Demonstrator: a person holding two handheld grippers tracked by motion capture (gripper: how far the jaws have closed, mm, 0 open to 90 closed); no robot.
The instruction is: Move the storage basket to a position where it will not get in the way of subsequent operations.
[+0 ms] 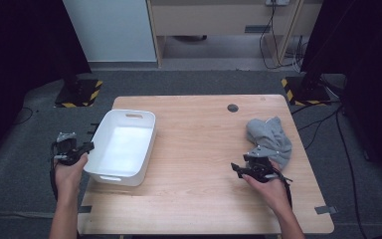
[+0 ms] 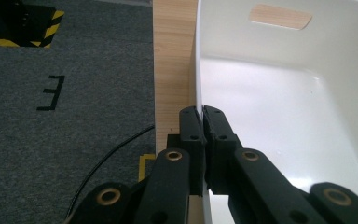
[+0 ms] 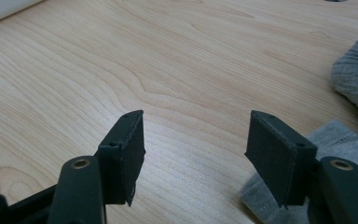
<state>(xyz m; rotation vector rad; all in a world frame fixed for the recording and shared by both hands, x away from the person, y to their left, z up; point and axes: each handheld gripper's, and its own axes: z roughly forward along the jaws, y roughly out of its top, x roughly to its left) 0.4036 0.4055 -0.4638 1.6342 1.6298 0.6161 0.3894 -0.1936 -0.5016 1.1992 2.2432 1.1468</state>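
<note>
Two grippers: one is engaged and one is free, with the person's forearms coming in over the table's near edge.
Left gripper (image 2: 200, 116): its jaws are clamped on the thin left wall of the white bin (image 1: 124, 144), one pad inside the wall and one outside.
Right gripper (image 3: 196, 149): its jaws stand apart with nothing between them, low over bare wood, just beside the near end of the grey garment (image 1: 271, 139).
White bin: it sits at the table's (image 1: 204, 149) left edge, its near corner close to the table's near-left corner, and it looks empty inside.
Grey garment: it lies bunched near the right edge of the table, about halfway between the far and near edges; in the right gripper view a fold of it lies under the right-hand jaw.
Step in hand: most likely the bin is being steadied or readied for a pull while the cloth has yet to be picked up.
Next move: the free gripper probably needs to turn toward the cloth, go down over a raised fold and close on it.
Edges: the bin's left wall nearly lines up with the table's left edge, so any push further left risks it slipping off.
Open room: a broad stretch of bare wood lies between bin and garment, giving a free path for carrying the cloth across; a small dark hole (image 1: 233, 107) near the far edge is well out of the way.
</note>
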